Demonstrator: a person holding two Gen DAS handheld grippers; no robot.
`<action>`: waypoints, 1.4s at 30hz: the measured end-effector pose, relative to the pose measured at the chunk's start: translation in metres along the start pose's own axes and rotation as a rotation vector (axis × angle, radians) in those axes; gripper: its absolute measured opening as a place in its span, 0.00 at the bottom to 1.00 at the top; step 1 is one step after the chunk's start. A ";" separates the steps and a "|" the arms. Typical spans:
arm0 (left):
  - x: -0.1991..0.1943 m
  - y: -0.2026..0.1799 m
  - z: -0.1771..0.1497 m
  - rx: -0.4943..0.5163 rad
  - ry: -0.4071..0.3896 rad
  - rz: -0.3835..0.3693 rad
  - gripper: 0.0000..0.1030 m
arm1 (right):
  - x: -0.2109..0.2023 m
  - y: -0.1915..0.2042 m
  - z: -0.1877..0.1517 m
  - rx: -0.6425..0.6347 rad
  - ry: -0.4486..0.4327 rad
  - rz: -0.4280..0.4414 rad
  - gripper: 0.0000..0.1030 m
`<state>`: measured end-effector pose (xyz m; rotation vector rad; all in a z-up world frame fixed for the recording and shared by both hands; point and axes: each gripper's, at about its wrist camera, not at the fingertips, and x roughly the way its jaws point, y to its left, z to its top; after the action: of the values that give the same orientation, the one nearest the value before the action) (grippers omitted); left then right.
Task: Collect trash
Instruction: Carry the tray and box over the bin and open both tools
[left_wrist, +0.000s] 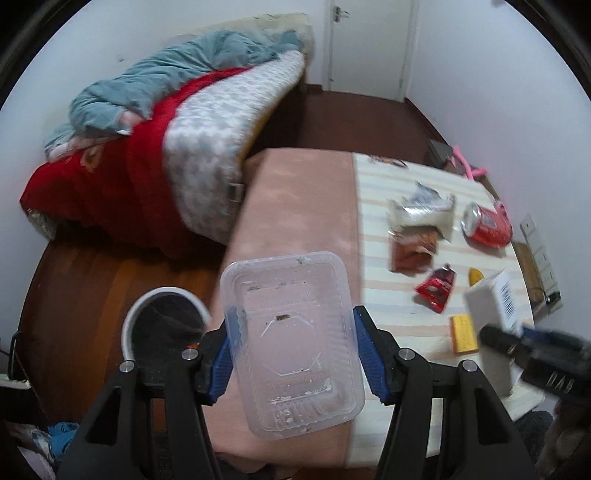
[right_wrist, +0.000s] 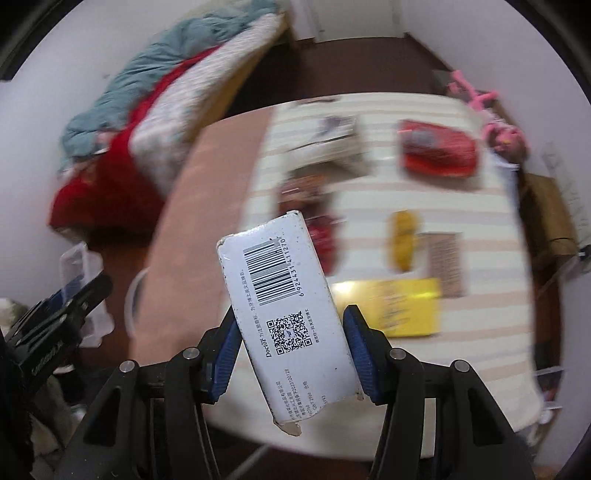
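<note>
My left gripper (left_wrist: 291, 332) is shut on a clear plastic food container (left_wrist: 291, 343), dirty inside, held above the table's left edge beside a white-rimmed bin (left_wrist: 162, 321) on the floor. My right gripper (right_wrist: 291, 332) is shut on a white toothpaste box (right_wrist: 284, 314) with a barcode, held above the table; the box also shows in the left wrist view (left_wrist: 491, 314). On the striped cloth lie a crushed red can (left_wrist: 487, 225), a silver wrapper (left_wrist: 421, 210), a brown wrapper (left_wrist: 412, 251), a small red wrapper (left_wrist: 436, 288) and a yellow box (right_wrist: 406, 306).
The table (left_wrist: 295, 206) has a pink cloth on its left part. A bed with red and teal bedding (left_wrist: 155, 147) stands to the left. A door (left_wrist: 369, 44) is at the back. Pink items (right_wrist: 491, 122) sit past the table's far right corner. Floor is dark wood.
</note>
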<state>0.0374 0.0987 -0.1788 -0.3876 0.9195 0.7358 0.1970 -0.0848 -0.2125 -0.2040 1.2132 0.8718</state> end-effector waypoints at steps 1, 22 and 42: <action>-0.005 0.013 0.000 -0.013 -0.007 0.007 0.54 | 0.003 0.017 -0.005 -0.008 0.008 0.029 0.55; 0.130 0.320 -0.032 -0.474 0.329 -0.123 0.56 | 0.240 0.327 0.017 -0.244 0.356 0.148 0.54; 0.161 0.384 -0.107 -0.637 0.379 0.158 0.95 | 0.371 0.389 0.029 -0.460 0.470 -0.049 0.98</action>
<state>-0.2372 0.3681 -0.3710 -1.0511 1.0637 1.1244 -0.0166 0.3683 -0.4100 -0.8442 1.4142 1.0884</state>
